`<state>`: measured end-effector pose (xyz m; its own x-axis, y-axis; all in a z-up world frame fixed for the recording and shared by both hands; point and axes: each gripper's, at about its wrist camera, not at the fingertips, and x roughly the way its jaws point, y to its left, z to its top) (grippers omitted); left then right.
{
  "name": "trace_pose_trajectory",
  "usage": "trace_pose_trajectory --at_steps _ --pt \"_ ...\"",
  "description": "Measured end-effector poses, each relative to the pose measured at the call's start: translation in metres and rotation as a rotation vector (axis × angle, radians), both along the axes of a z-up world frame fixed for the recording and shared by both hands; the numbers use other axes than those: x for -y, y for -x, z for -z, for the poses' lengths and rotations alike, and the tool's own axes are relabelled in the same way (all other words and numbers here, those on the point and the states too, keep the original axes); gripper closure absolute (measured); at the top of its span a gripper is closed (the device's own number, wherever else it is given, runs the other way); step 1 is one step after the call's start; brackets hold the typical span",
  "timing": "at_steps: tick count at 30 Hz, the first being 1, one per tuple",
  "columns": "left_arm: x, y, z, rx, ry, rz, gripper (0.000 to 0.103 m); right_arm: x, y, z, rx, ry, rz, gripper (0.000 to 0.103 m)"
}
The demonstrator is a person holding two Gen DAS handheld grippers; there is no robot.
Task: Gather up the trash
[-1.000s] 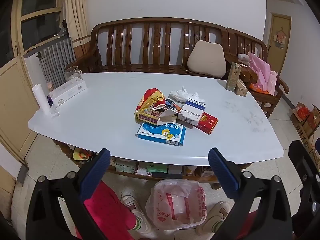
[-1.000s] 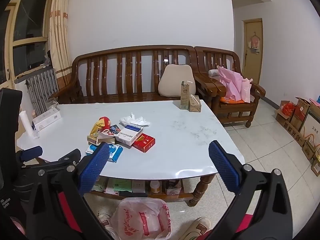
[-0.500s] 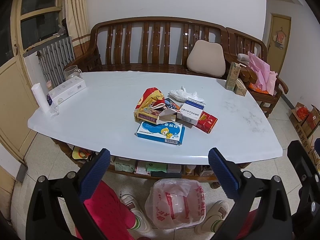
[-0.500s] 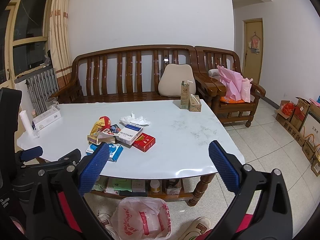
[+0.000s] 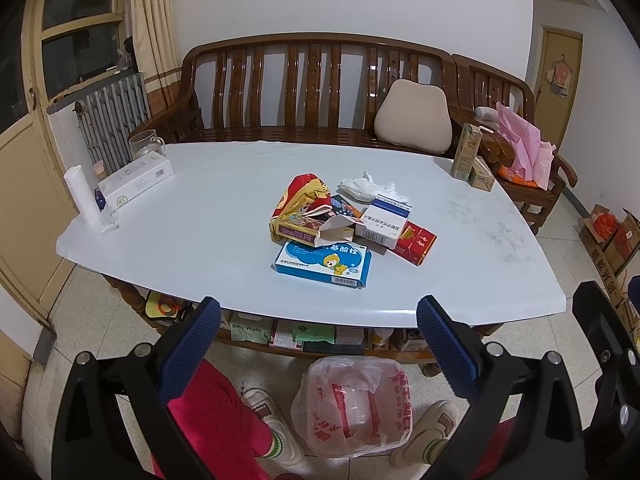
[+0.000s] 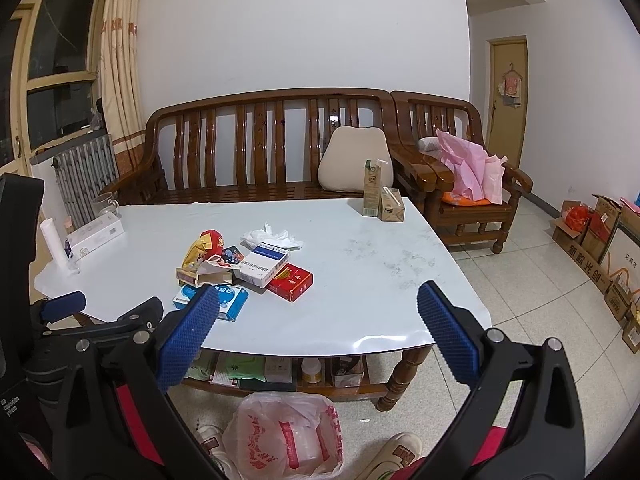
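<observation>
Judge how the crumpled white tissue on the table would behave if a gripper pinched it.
The crumpled white tissue looks thin and loosely wadded, so it would probably collapse between the fingers and hang limp. It seems very light, likely lifting easily. Pushed, it may slide across the glossy white table.

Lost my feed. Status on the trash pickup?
Both tongs, left and right, open, empty. Trash pile untouched on table. Bag open below. Nothing blocking.

Lighting: bright, even indoor light from overhead; soft shadows only. Window (image 6: 60, 80) dark. Glare: faint sheen on white table (image 5: 224, 208) near its front edge; highlights on wooden bench (image 6: 260, 140). Focus: sharp throughout. Distortion: strong fisheye bending, black vignette at corners.
</observation>
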<state>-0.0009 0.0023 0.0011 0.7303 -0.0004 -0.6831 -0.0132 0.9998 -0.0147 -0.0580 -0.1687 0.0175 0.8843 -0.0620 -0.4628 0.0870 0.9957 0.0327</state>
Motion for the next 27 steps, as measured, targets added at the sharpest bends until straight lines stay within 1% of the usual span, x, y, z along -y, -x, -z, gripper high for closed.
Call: trace_pose_trajectory --at_steps 27 --pt "-0.0028 0.0022 0.0029 0.001 0.005 -0.001 0.007 -0.0015 0.0023 -0.0013 -0.005 0.001 -0.003 0.006"
